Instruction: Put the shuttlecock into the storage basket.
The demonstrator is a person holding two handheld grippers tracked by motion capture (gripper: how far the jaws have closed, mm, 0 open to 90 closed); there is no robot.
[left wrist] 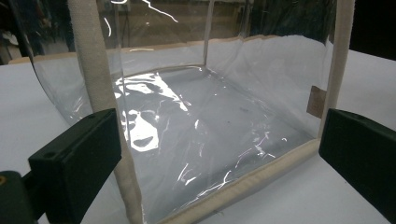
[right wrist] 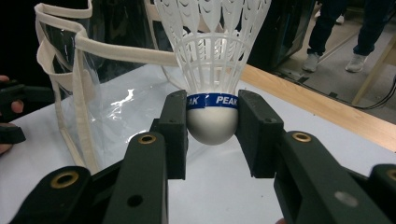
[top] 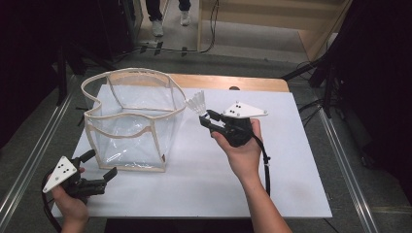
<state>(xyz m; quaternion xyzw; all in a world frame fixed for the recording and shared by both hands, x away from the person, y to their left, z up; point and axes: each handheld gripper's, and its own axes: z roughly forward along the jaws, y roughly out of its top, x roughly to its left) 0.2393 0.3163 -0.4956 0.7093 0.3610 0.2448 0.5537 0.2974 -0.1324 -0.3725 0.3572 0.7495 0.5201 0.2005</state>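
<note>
The right tool is pinching a white plastic shuttlecock by its rounded cork base, one jaw on each side just below the blue band, skirt pointing away from the hand. In the high view that shuttlecock sits just beside the right rim of the clear plastic tote bag with cream fabric trim, raised off the white tabletop. The likely job here is a drop into the bag's open top.

The left tool waits at the bag's near left corner, jaws spread, one on either side of the front face and pressing on nothing. In the left gripper view the cream corner strip stands right by one jaw, the bottom hem running across to the other.

To do this well, I'd say: carry the cork over the rim before letting go, since the trim bows in and sags unevenly. The wavy top edge is the thing to clear. Steadying that soft wall with the left tool could help keep the mouth wide.

Room is generous on the right half of the tabletop, bare all the way to the edge. Tighter on the left, where the bag stands near the tabletop's border.
</note>
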